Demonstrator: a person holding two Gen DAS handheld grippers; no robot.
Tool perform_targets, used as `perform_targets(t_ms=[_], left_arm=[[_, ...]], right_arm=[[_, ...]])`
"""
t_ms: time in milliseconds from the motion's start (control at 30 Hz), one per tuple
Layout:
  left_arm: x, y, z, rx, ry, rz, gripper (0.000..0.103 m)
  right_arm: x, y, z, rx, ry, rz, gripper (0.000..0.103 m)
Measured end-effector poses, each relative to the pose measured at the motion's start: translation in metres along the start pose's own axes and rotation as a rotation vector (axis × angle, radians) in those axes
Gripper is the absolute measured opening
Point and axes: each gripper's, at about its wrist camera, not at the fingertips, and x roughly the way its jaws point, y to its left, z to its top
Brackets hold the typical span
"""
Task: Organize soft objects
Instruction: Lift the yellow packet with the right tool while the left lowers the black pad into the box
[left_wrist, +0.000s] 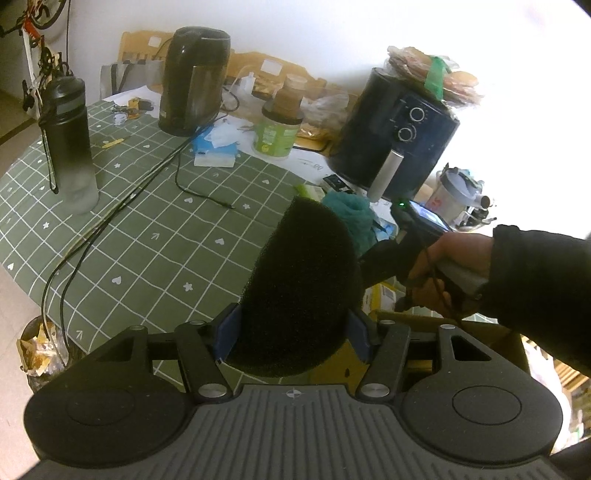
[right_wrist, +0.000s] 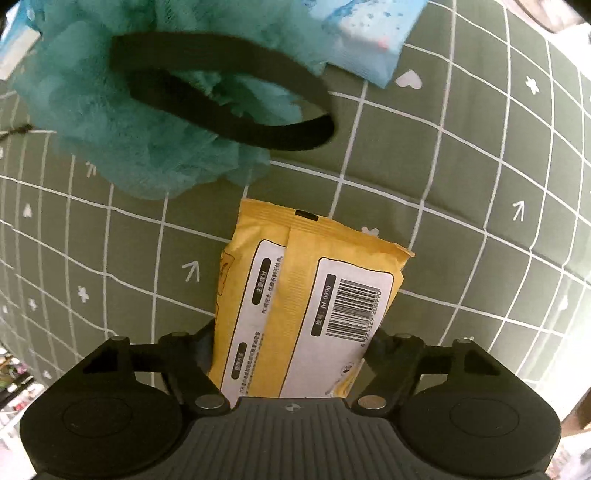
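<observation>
My left gripper is shut on a big black foam sponge, held up over the green checked tablecloth. In the right wrist view, a yellow wipes pack lies flat on the cloth, barcode side up. My right gripper points steeply down on it, and both pads touch the pack's sides. Just beyond the pack lies a teal mesh loofah with a black elastic band across it. The loofah also shows past the sponge in the left view, where a hand holds the right gripper.
A light blue tissue pack lies behind the loofah. On the table stand a black kettle, a dark bottle, a green jar and an air fryer. Black cables cross the cloth. A cardboard box sits low right.
</observation>
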Motion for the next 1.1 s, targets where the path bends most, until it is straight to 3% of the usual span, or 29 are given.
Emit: perform_targets(t_ms=[167, 433, 667, 900, 1100], left_arm=[[0.003, -0.007, 0.004, 0.021, 0.003, -0.008, 0.059], [0.004, -0.026, 0.014, 0.076, -0.006, -0.024, 0.059], [0.007, -0.04, 0.018, 0.105, 0.009, -0.041, 0.059], [0.005, -0.055, 0.021, 0.115, 0.042, -0.06, 0.059], [0.001, -0.067, 0.024, 0.118, 0.073, -0.056, 0.059]], right_arm=[[-0.025, -0.017, -0.013, 0.012, -0.054, 0.074, 0.072], [-0.102, -0.038, -0.038, -0.004, -0.199, 0.17, 0.07], [-0.16, -0.051, -0.074, -0.033, -0.408, 0.233, 0.07], [-0.194, -0.067, -0.114, -0.111, -0.648, 0.246, 0.07], [-0.219, -0.085, -0.156, -0.201, -0.795, 0.256, 0.07]])
